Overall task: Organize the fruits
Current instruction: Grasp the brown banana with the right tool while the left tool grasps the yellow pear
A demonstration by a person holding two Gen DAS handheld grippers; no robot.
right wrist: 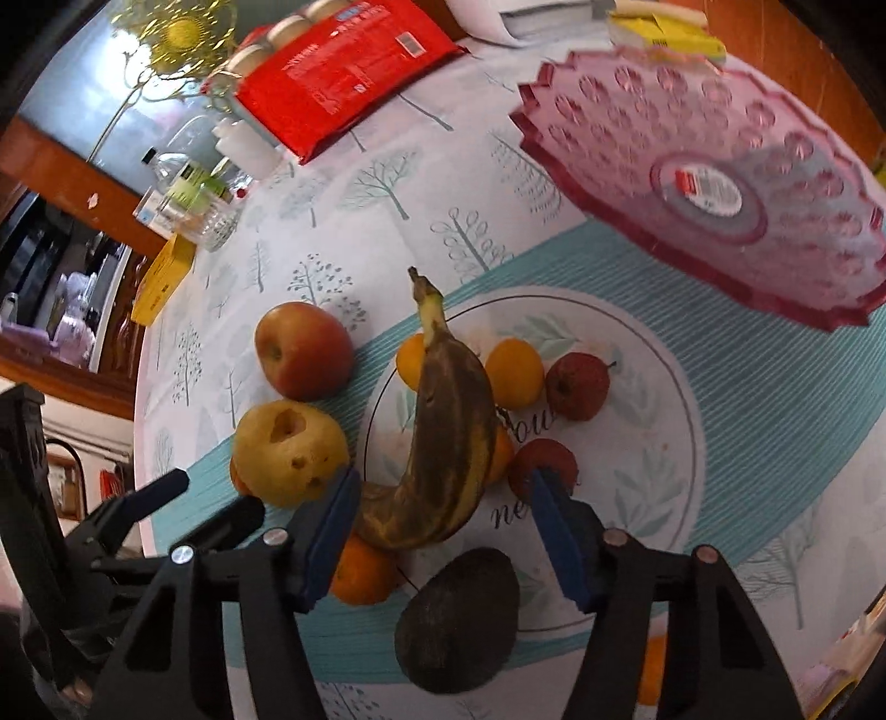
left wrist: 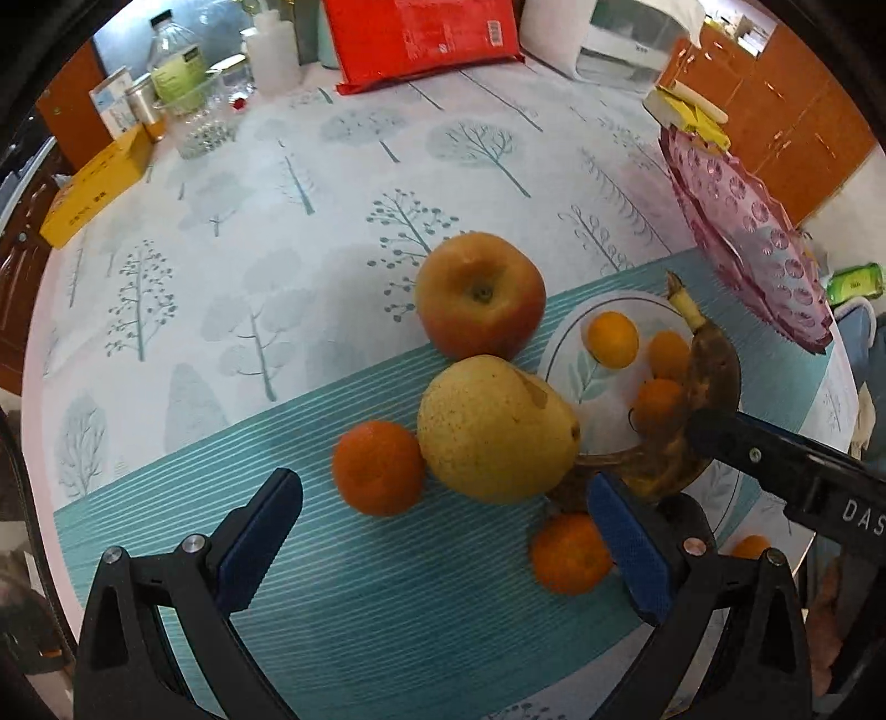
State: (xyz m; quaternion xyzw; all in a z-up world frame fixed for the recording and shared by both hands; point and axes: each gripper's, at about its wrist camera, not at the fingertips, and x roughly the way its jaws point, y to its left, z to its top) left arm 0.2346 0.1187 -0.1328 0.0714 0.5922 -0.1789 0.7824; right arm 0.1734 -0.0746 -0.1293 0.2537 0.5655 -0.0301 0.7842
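A yellow pear point(left wrist: 493, 429) lies on the teal mat with a red-yellow apple point(left wrist: 479, 293) behind it and a tangerine point(left wrist: 379, 468) at its left. My left gripper point(left wrist: 443, 498) is open, just short of the pear and tangerine. A second tangerine point(left wrist: 570, 551) lies by its right finger. A browned banana point(right wrist: 443, 432) lies on the white plate point(right wrist: 653, 459) with small oranges point(right wrist: 515, 374) and two small red fruits point(right wrist: 578, 385). My right gripper point(right wrist: 443, 498) is open, its fingers on either side of the banana's lower end. A dark avocado point(right wrist: 459, 617) lies below it.
A pink glass dish point(right wrist: 709, 183) stands at the right of the plate. A red packet point(left wrist: 421, 39), bottles point(left wrist: 177, 61), a jar and a yellow box point(left wrist: 94, 194) line the table's far and left edges. The right gripper's finger point(left wrist: 775, 454) shows in the left wrist view.
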